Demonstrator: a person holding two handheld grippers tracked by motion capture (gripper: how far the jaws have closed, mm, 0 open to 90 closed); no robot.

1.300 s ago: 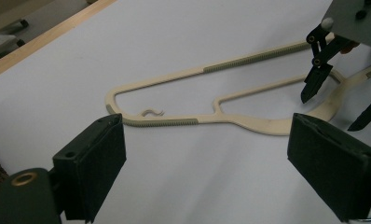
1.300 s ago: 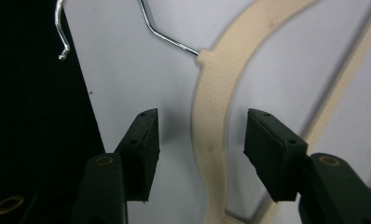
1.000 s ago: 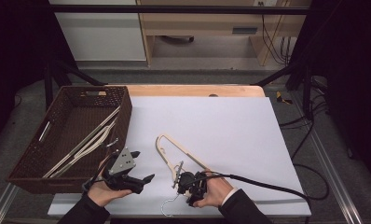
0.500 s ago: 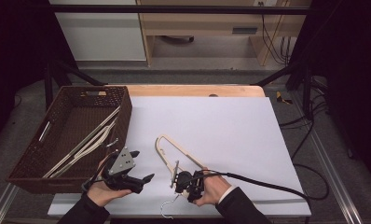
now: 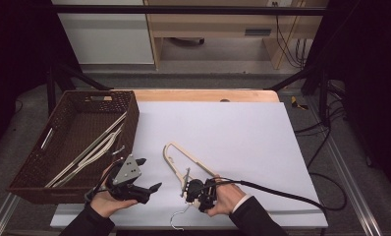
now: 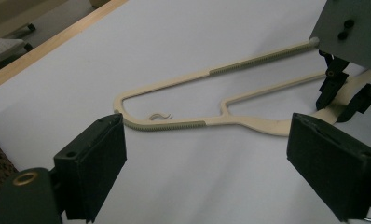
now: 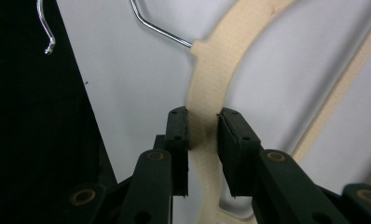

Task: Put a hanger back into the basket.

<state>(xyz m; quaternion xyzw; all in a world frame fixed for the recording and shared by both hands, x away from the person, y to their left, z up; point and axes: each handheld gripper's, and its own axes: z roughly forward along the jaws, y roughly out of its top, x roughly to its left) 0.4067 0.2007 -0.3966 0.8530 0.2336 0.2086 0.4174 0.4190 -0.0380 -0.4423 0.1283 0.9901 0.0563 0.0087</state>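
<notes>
We see the right hand-held gripper (image 7: 203,135) clamped on the neck of the cream wooden clothes hanger with a metal hook (image 5: 180,157), its jaws having just closed onto it. The hanger lies flat on the white surface (image 5: 242,132), just beside the brown wicker basket (image 5: 31,182). The left hand-held gripper (image 6: 207,154) hovers nearby, jaws spread wide and empty.

Left claw (image 5: 147,174) agape, right claw (image 7: 203,135) clamped

A right gripper (image 5: 187,187) clamps a cream hanger (image 5: 183,158) near the white table's (image 5: 242,137) front edge; the left gripper (image 5: 147,174) hovers open beside a wicker basket (image 5: 73,142).
</notes>
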